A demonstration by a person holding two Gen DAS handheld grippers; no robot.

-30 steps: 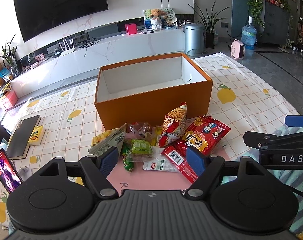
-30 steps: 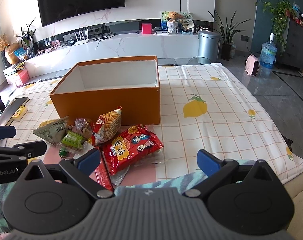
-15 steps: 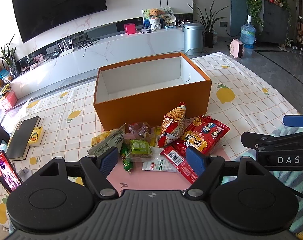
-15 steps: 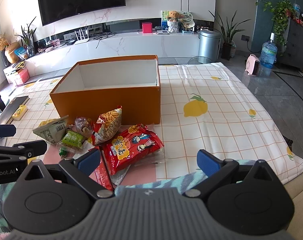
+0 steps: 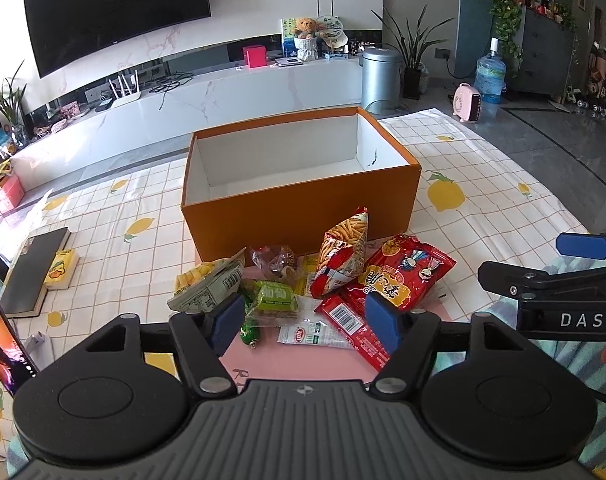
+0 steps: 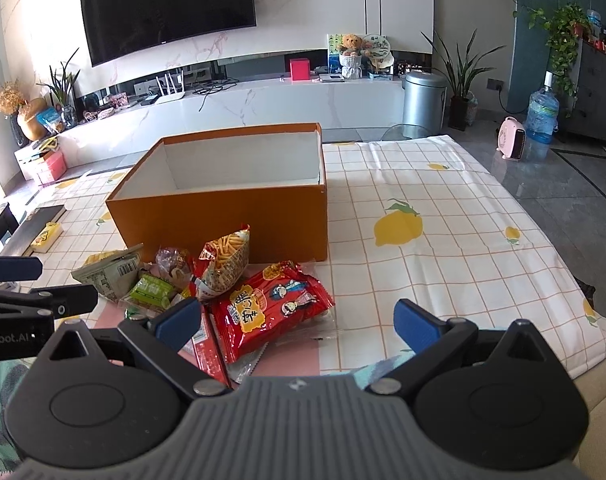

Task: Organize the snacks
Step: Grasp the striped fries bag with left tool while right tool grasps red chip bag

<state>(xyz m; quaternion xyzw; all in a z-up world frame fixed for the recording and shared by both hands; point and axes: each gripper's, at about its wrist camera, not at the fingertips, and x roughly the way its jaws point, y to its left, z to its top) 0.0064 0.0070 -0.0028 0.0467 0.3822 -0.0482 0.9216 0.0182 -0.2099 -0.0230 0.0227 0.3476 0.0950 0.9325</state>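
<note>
Left claw [image 5: 303,320] closing, right claw [image 6: 297,320] agape

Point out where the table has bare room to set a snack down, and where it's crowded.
Free: the lemon-print tablecloth right of the orange box, and the box's empty inside. Also the cloth between box and black book. Crowded: the snack pile against the box's front.

Marble wall w/ TV [image 6: 167,4], white low cabinet [image 6: 263,104], grey tile floor [image 6: 575,184], bright daylight.

L gripper [image 5: 305,322] jaws closing (nothing gripped); narrower than before.
</note>
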